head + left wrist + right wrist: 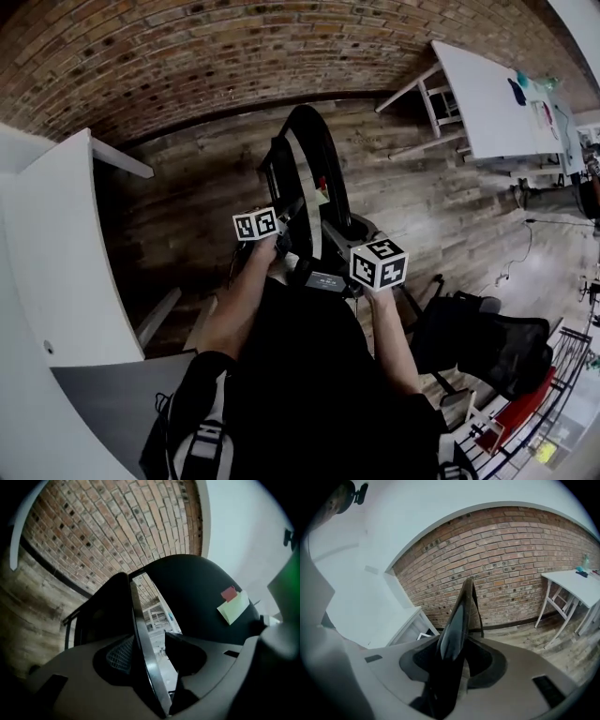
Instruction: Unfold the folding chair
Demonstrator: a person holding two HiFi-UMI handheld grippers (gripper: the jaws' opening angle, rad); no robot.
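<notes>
Black folding chair point(314, 178) stands folded on the wooden floor point(187, 216), its edges loose between the spread jaws of the left gripper point(161, 667) and right gripper point(452, 667); best to clamp both firmly before drawing seat from backrest.

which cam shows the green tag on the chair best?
Left gripper view: the green tag is large and unobstructed on the black folding chair. Head view shows only a tiny pale speck; right gripper view misses it.
</notes>
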